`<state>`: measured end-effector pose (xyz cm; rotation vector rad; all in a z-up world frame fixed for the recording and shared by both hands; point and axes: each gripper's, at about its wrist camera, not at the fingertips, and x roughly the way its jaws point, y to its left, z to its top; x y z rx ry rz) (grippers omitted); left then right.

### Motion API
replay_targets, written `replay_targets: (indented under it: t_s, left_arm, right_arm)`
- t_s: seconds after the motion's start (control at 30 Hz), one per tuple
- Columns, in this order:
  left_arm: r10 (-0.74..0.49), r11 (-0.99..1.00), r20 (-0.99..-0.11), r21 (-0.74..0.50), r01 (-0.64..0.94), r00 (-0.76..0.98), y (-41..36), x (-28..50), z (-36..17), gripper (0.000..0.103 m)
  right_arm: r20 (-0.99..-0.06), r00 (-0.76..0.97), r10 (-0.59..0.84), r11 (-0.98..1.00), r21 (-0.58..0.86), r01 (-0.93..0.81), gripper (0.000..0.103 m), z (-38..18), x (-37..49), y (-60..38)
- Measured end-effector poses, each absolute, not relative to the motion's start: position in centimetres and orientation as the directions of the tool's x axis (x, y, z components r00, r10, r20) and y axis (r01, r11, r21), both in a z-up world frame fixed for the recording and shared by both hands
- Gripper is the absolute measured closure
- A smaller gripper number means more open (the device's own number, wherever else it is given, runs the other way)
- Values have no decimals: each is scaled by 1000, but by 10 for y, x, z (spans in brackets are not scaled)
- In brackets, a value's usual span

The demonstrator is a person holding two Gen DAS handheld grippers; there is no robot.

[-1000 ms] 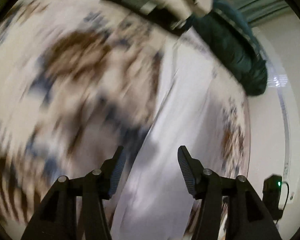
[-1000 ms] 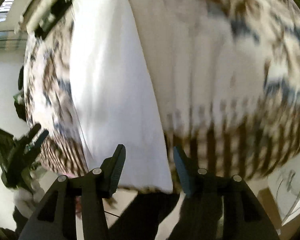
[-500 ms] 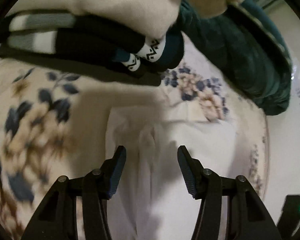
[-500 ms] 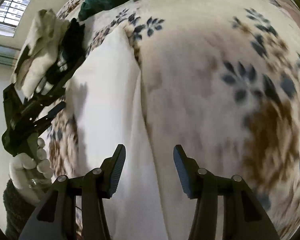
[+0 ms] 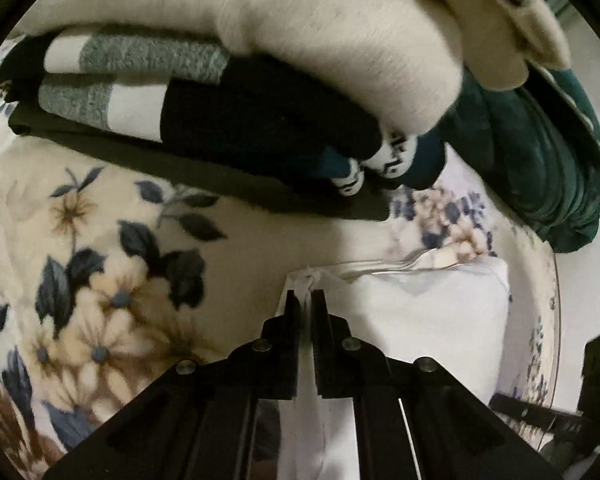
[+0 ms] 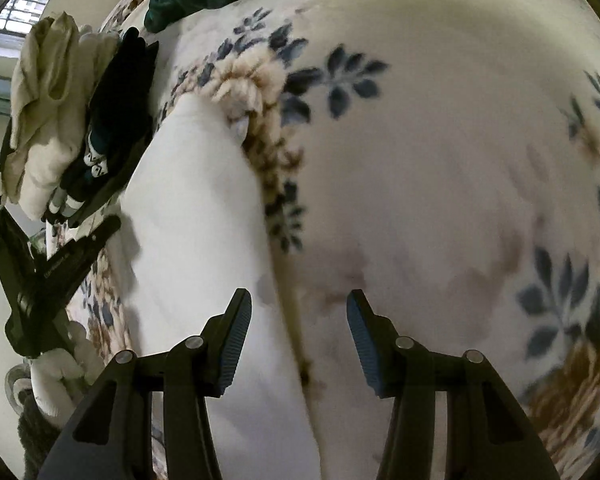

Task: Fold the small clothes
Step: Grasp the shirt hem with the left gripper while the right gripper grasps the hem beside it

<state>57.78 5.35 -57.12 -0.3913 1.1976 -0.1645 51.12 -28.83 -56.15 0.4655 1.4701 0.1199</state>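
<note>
**Left fingers clamp the corner of the white garment**

Since half a second ago our left gripper (image 5: 305,300) has just been closing: its fingers, then standing apart over the cloth, now pinch a puckered corner of the white garment (image 5: 420,320) between them. That garment lies flat on the floral blanket (image 5: 100,280) of the bed, a long pale strip running away from both cameras, with the pinched corner at its far end in the left wrist view.

In the right wrist view our right gripper (image 6: 298,332) hangs over the garment's long edge (image 6: 204,208), where white cloth meets blanket. Its fingers stand about half apart and hold nothing; the edge runs between them, but the pads are clear of it.

To do this step well, we judge that the right fingers should take the matching corner on their side before either hand lifts, so the fold comes up even rather than skewed. Pinching only the garment, and not the fleecy blanket under it, matters here, since both are soft and pale.

Just beyond the held corner sits a stack of folded clothes (image 5: 220,112), dark pieces under a cream one, with a green quilt (image 5: 540,160) further off. We should keep the lift clear of that stack.
</note>
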Motion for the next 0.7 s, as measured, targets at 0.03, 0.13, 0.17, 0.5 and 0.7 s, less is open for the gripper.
replay_targets:
  t_s: [0.03, 0.13, 0.17, 0.5, 0.7]
  left_arm:
    - [-338, 920, -873, -385, -70, 352, 52, 579, -573, 99]
    - [-389, 899, -858, -433, -66, 335, 59, 579, -572, 94]
    - [-407, 888, -849, -455, -73, 337, 64, 578, -570, 85]
    - [-444, 866, -845, -490, -100, 297, 65, 593, -588, 29]
    - [-509, 833, -813, -548, -79, 283, 60, 597, -589, 22]
  right_arm:
    - [-928, 112, 356, 908, 371, 194, 51, -562, 518, -286]
    - [-925, 133, 356, 914, 374, 160, 51, -562, 539, -278]
    - [-924, 139, 356, 915, 375, 148, 51, -561, 546, -276]
    - [-909, 158, 385, 904, 406, 132, 69, -588, 619, -266]
    - [-842, 95, 530, 835, 538, 110, 52, -591, 616, -285]
